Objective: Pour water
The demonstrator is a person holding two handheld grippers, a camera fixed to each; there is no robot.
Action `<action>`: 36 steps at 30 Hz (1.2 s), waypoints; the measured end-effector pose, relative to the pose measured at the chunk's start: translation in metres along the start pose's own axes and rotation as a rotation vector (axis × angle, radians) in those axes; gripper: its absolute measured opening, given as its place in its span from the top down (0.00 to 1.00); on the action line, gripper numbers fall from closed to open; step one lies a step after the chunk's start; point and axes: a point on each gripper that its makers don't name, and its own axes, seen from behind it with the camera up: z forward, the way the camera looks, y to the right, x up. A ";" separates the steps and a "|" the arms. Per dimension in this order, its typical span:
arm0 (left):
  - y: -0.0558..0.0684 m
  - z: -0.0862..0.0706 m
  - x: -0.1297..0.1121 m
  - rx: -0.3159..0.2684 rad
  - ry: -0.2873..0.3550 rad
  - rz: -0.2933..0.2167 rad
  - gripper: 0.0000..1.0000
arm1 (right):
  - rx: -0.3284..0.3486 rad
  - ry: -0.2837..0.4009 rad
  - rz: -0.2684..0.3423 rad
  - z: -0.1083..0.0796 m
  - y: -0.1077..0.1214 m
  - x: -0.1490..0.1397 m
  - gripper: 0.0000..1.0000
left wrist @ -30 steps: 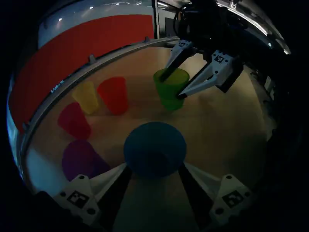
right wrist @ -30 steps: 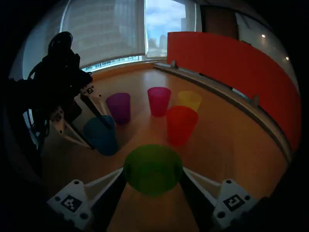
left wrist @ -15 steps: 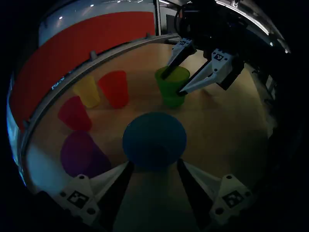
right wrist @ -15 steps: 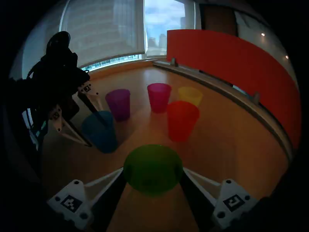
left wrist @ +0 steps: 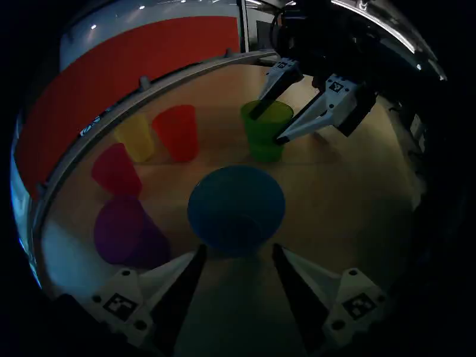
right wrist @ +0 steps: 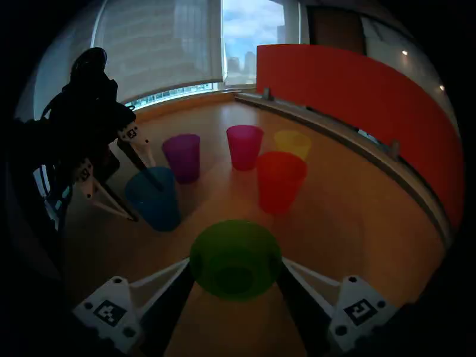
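**Cups gripped, pour not yet begun**

Going from the left in the left gripper view, four spare cups are sitting on the bench [left wrist: 345, 190]: a purple cup [left wrist: 122, 238], a pink cup [left wrist: 116, 169], a yellow cup [left wrist: 135, 137] and a red cup [left wrist: 177, 132]. All are upright and apart from our tools.

Next, we are holding the blue cup [left wrist: 236, 208] in the left gripper [left wrist: 238, 247], its fingers clenched on the cup's two flanks low down. Further right, the green cup [left wrist: 266, 128] is standing upright between the fingers of the right gripper [left wrist: 267, 127]. In the right gripper view those fingers are pressing on both sides of it as well.

The two held cups are sitting near each other but apart, and neither is tilting. The light is too dim for us to tell which cup is carrying water, or whether either is clear of the bench.

We are judging this to be the grasp-and-lift step, with the pouring yet to come. The next move is calling for raising one cup, bringing its rim just above the other's mouth, and tipping it slowly. Meanwhile we should be keeping the receiving cup level and steady.
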 end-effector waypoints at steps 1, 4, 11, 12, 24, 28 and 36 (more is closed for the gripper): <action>0.000 0.000 0.000 0.000 0.000 0.000 0.18 | 0.000 0.001 0.001 0.000 0.000 0.000 0.08; 0.000 0.000 0.000 0.003 0.000 -0.001 0.18 | -0.001 0.006 0.005 0.000 0.000 0.000 0.05; -0.002 -0.004 -0.002 0.013 0.001 -0.009 0.18 | -0.008 0.005 0.008 -0.004 0.001 -0.001 0.00; -0.002 -0.005 -0.003 0.015 0.001 -0.012 0.18 | -0.009 0.004 0.007 -0.005 0.001 -0.002 0.00; -0.014 -0.025 -0.016 0.066 0.015 -0.080 0.18 | -0.041 -0.001 0.012 -0.023 -0.002 -0.015 0.00; -0.019 -0.034 -0.019 0.084 0.030 -0.125 0.18 | -0.059 0.003 0.024 -0.034 -0.003 -0.020 0.00; -0.035 -0.059 -0.028 0.163 0.064 -0.180 0.18 | -0.100 0.018 0.047 -0.058 -0.006 -0.032 0.00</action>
